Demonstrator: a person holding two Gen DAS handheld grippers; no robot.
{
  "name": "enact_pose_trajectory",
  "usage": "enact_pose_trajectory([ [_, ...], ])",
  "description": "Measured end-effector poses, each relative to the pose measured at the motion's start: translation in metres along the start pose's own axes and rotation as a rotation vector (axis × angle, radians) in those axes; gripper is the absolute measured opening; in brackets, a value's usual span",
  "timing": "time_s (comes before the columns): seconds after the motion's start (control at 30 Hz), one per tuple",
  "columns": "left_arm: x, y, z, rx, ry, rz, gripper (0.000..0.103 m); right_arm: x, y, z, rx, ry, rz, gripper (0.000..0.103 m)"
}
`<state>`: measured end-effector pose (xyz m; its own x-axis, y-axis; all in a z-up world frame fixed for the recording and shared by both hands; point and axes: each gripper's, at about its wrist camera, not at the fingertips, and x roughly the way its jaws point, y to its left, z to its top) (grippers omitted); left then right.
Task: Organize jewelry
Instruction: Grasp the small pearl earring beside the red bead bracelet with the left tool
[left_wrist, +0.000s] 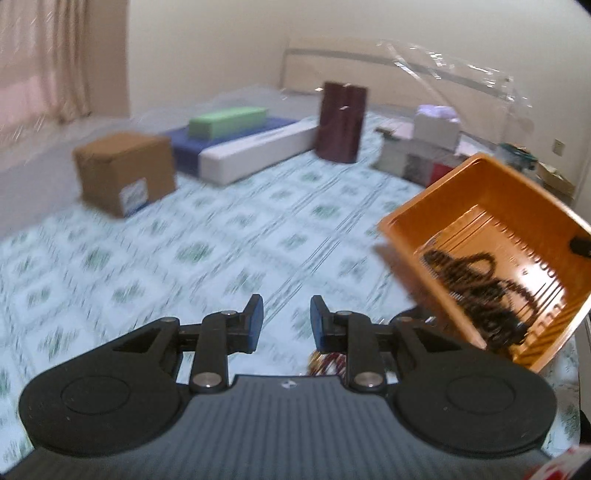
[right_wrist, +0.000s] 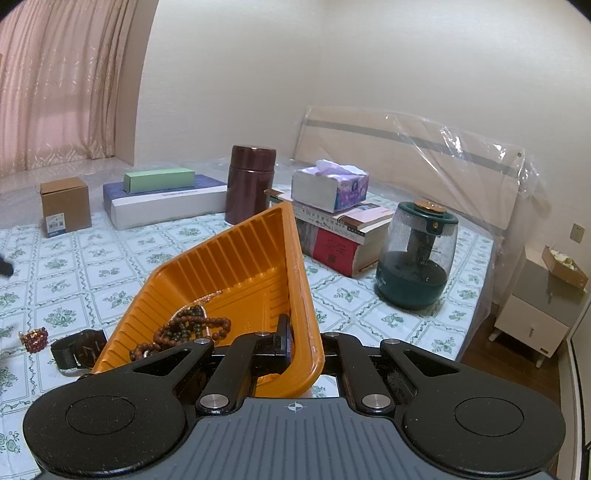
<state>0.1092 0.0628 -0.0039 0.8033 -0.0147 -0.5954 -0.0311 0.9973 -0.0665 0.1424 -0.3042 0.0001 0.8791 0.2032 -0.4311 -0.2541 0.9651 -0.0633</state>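
My right gripper is shut on the near rim of an orange ribbed tray, which it holds tilted above the bed. Brown and dark bead strings lie heaped in the tray's low corner. On the sheet left of the tray are a red-and-gold bead bracelet and a black watch. In the left wrist view, my left gripper hovers over the sheet, open, with nothing between its blue pads. The tray with its beads hangs to its right. The bracelet peeks out under the right finger.
At the back of the bed stand a cardboard box, stacked long boxes, a maroon canister, a tissue box on books and a green humidifier. The bed edge and a nightstand are at the right.
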Motion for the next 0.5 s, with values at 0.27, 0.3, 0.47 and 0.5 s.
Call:
enact_pose_trajectory([
  [0.27, 0.005, 0.002, -0.033, 0.039, 0.074, -0.003, 0.024, 0.0, 0.0, 0.0, -0.002, -0.001, -0.001, 0.006],
  [0.3, 0.007, -0.001, -0.036, 0.049, 0.078, -0.01, 0.024, 0.0, 0.0, 0.0, -0.003, -0.001, -0.002, 0.006],
  [0.47, 0.02, -0.014, -0.045, 0.098, 0.092, -0.02, 0.024, 0.0, 0.0, 0.0, -0.003, 0.0, -0.001, 0.006],
  [0.5, 0.022, -0.015, -0.047, 0.107, 0.095, -0.019, 0.024, 0.0, 0.0, 0.0, -0.003, 0.001, -0.001, 0.006],
])
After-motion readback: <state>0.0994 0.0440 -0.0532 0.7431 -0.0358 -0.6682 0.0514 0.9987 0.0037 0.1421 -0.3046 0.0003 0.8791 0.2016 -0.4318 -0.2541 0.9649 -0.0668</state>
